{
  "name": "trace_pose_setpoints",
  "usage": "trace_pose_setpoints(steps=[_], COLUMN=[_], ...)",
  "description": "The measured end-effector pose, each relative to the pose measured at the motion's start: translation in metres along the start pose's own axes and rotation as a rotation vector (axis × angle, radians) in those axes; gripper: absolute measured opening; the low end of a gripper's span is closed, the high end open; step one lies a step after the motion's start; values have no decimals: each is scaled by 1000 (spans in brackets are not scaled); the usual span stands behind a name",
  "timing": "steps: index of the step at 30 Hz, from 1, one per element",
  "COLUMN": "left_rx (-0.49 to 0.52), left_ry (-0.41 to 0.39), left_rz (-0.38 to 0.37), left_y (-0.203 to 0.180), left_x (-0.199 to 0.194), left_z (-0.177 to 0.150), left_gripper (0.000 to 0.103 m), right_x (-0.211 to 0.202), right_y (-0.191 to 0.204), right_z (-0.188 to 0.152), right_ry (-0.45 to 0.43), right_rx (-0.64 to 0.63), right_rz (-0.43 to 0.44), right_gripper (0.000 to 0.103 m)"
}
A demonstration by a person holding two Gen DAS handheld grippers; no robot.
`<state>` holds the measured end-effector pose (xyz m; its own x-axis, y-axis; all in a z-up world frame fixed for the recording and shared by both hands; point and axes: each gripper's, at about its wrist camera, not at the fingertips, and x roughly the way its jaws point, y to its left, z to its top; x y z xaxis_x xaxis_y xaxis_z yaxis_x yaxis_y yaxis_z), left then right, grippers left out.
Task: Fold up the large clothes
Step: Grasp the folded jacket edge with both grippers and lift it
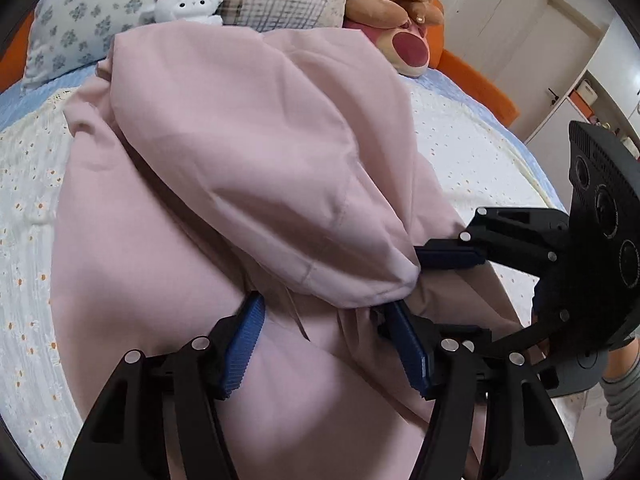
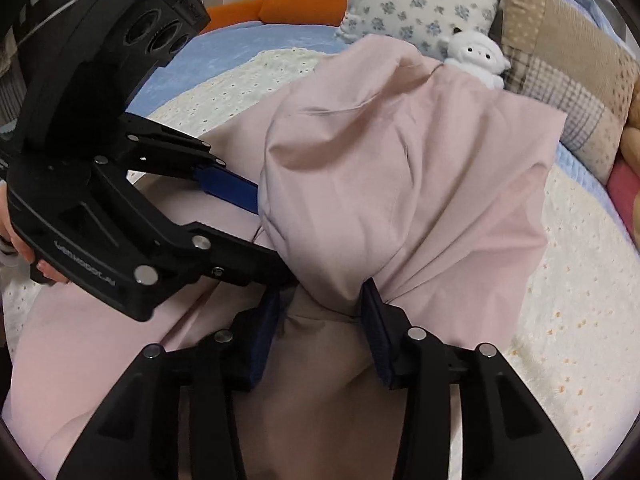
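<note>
A large pale pink garment (image 1: 240,160) (image 2: 400,180) lies on the bed, with a folded-over layer draped on top whose gathered corner ends between the two grippers. My left gripper (image 1: 323,304) hovers over that corner, its blue pads wide apart and not pressing the cloth. My right gripper (image 2: 322,290) straddles the bunched fold; its pads stand apart beside the cloth and are not clamped on it. The two grippers are close together, tips nearly meeting at the same corner. In the right wrist view the left gripper (image 2: 272,240) comes in from the left.
A white eyelet bedspread (image 1: 460,152) covers the bed over a blue sheet. At the headboard end are a floral pillow (image 1: 92,20), a patchwork pillow (image 2: 568,92), a white plush sheep (image 1: 188,4) and a brown-and-pink plush bear (image 1: 400,20). White cupboard doors (image 1: 520,20) stand at the right.
</note>
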<state>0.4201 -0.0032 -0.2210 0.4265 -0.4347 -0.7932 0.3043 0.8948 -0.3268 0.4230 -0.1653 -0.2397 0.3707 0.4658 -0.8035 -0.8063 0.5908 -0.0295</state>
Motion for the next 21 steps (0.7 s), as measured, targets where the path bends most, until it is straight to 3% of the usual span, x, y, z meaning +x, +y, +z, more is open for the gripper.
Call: trace_pose_setpoints(steps=[5, 7, 8, 9, 11, 14, 16, 18, 19, 21], left_rx=[-55, -51, -62, -96, -159, -234, -279, -300, -256, -147], left_ry=[-68, -133, -170, -223, -280, -298, -266, -246, -232, -215], left_rz=[-141, -155, -164, -186, -239, -178, -149, -180, -194, -123], left_y=[-2, 2, 7, 20, 41, 105, 140, 171, 179, 184], left_x=[-57, -81, -91, -102, -109, -97, -70, -50, -40, -23], left_z=[-11, -3, 4, 17, 50, 113, 160, 182, 191, 194], left_gripper=[67, 77, 81, 88, 94, 94, 94, 93, 94, 94], right_x=[-46, -64, -69, -73, -75, -58, -36, -6, 6, 33], right_y=[-7, -27, -39, -56, -97, -165, -207, -244, -253, -267], right_z=[3, 11, 17, 23, 37, 55, 66, 79, 85, 92], right_ry=[-70, -133, -160, -196, -259, -342, -372, -367, -355, -295], right_rx=[18, 72, 102, 148, 270, 447, 548, 617, 628, 618], right_rz=[39, 63, 70, 67, 20, 88, 154, 231, 246, 227], right_gripper=[43, 50, 57, 75, 94, 93, 91, 91, 91, 90])
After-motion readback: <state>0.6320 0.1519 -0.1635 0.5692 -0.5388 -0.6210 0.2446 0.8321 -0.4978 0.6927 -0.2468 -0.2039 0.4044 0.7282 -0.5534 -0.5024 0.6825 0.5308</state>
